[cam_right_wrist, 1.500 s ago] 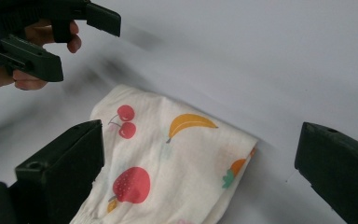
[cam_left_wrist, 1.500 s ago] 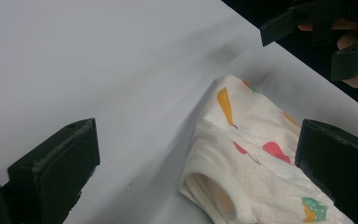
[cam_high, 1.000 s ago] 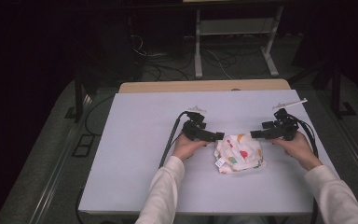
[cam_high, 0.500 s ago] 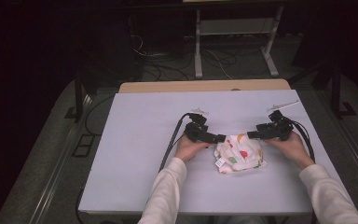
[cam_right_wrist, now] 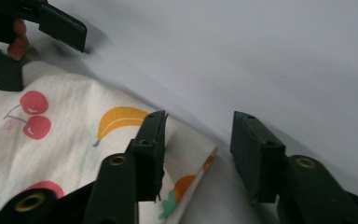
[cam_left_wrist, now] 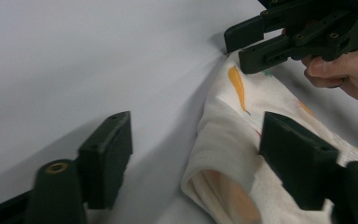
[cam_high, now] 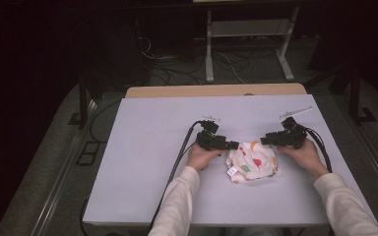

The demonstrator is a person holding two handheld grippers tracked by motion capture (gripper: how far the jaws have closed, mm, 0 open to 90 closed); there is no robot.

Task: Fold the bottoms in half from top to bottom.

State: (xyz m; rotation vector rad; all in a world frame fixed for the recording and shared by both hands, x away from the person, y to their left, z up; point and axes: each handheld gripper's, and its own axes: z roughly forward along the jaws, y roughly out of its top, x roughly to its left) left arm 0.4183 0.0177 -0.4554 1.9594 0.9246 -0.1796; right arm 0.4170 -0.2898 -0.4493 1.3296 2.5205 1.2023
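So I'm working a folded fruit-print cloth point(cam_high: 252, 161) lying near the front middle of the table point(cam_high: 142, 147). My left claw point(cam_high: 230, 145) and right claw point(cam_high: 267, 141) are both hanging wide open with nothing gripped, each straddling a far corner, I guess so I can pinch both corners at once and keep the fold square.

Bright lit table point(cam_high: 142, 162), dark surroundings, blurred near jaws.
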